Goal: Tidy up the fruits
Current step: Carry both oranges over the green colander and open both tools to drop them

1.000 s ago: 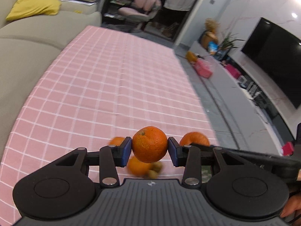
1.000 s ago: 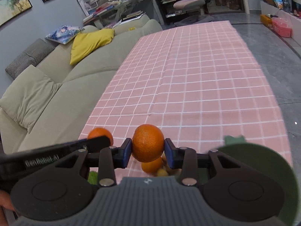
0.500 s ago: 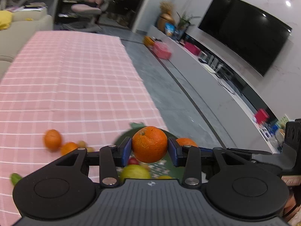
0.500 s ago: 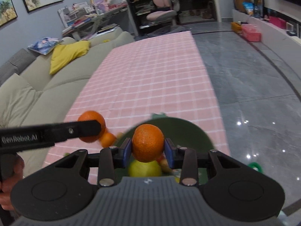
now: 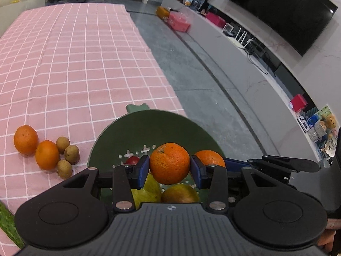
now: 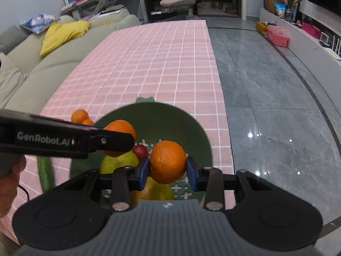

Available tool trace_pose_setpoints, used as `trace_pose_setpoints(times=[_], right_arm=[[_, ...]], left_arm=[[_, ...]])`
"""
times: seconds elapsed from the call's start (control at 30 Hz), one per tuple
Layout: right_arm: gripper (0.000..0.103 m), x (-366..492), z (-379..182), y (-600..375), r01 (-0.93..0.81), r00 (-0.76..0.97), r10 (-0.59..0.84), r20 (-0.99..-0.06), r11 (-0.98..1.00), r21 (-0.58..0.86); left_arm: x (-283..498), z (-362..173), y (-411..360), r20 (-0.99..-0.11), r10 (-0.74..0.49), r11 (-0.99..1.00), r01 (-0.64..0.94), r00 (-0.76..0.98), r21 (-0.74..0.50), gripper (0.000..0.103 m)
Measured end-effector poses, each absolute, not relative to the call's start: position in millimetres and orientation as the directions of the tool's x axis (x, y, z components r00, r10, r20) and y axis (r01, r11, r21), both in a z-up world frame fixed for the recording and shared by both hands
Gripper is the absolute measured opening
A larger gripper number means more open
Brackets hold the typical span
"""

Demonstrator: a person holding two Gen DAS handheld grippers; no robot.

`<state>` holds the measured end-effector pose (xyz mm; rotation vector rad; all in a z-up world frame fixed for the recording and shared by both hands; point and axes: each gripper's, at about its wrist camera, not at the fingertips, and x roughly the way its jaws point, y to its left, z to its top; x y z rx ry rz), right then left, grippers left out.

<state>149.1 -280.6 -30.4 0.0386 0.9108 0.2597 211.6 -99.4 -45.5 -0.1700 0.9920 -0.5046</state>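
Note:
My left gripper [image 5: 169, 169] is shut on an orange [image 5: 169, 163] and holds it over the green colander bowl [image 5: 153, 125]. My right gripper [image 6: 168, 170] is shut on another orange [image 6: 167, 161] over the same bowl [image 6: 162, 117]. The right gripper's orange also shows in the left wrist view [image 5: 211, 157], and the left gripper's orange in the right wrist view [image 6: 122, 129]. In the bowl lie a yellow-green fruit [image 5: 147, 192], a red fruit [image 6: 140, 151] and a brownish fruit [image 5: 181, 193]. Two oranges [image 5: 26, 139] [image 5: 47, 154] and three small brown fruits [image 5: 71, 154] lie on the pink cloth left of the bowl.
The pink checked tablecloth [image 5: 64, 53] covers the table, its right edge close to the bowl. A green cucumber [image 6: 44, 172] lies at the near left. A beige sofa [image 6: 32, 64] runs along the left; grey floor [image 6: 277, 96] lies to the right.
Both grippers have swung right with their oranges, from over the loose fruit on the cloth to over the green bowl. Both stay shut.

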Motion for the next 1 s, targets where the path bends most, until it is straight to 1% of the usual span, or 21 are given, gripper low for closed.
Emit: trace_pose_setpoints(times=[0.1,0.23,0.4,0.53,0.7,0.77,1.0], right_arm=[[0.034,156.2,-39.0,-276.2,-0.221,0.573,0.226,-0.788,0.968,0.117],[0.034,164.6,-47.0,-273.3,-0.233,0.562,0.228,-0.795,0.966,0.113],[0.034,170.9,-54.1,-265.9,-0.270,0.558,0.206,-0.804,0.961,0.059],[0.034,171.6,-62.4,-259.6,-0.306,0.548,0.189,-0.815,0.952,0.015],[0.034,176.9,-68.8,-257.9,-0.307,0.528,0.182,-0.830,0.952,0.013],[0.034,176.7,-70.4,-254.1,-0.321,0.532,0.171,-0.829,0.947,-0.011],[0.035,173.3,-72.6,-248.9,-0.352,0.537,0.154,-0.829,0.935,-0.054]], left_arm=[[217.6,-50.8,-101.2,-0.764,-0.479,0.872,0.335,0.431,-0.358,0.047],[224.3,-56.3,-109.1,-0.789,-0.442,0.883,0.360,0.427,-0.300,0.047],[233.5,-64.4,-114.8,-0.805,-0.445,0.877,0.373,0.394,-0.302,0.047],[238.1,-72.4,-122.0,-0.826,-0.418,0.881,0.389,0.378,-0.269,0.047],[239.7,-77.2,-129.8,-0.844,-0.385,0.887,0.401,0.373,-0.227,0.047],[240.9,-78.1,-131.2,-0.851,-0.373,0.888,0.408,0.370,-0.212,0.047],[241.6,-82.4,-130.5,-0.856,-0.366,0.891,0.403,0.365,-0.209,0.047]])
